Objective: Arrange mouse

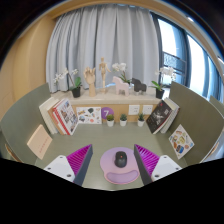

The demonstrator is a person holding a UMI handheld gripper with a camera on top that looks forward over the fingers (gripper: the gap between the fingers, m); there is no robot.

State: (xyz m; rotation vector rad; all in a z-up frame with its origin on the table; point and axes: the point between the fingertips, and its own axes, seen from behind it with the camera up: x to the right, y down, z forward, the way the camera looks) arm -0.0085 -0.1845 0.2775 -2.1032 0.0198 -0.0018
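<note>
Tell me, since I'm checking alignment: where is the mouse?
The mouse sits on a light mouse pad, between the open gripper fingers without touching either.

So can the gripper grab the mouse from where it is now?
Probably yes. The gripper is open, and the mouse sits on its light mouse pad right between the fingers, with gaps at both sides. Nothing blocks the way.

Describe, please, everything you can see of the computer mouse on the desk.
The mouse is small, dark grey or black, with a smooth rounded shell that looks like plastic. It lies flat on a pale lilac mouse pad on the desk, between the open fingers of the gripper, with a gap at each side. No cable shows.
</note>
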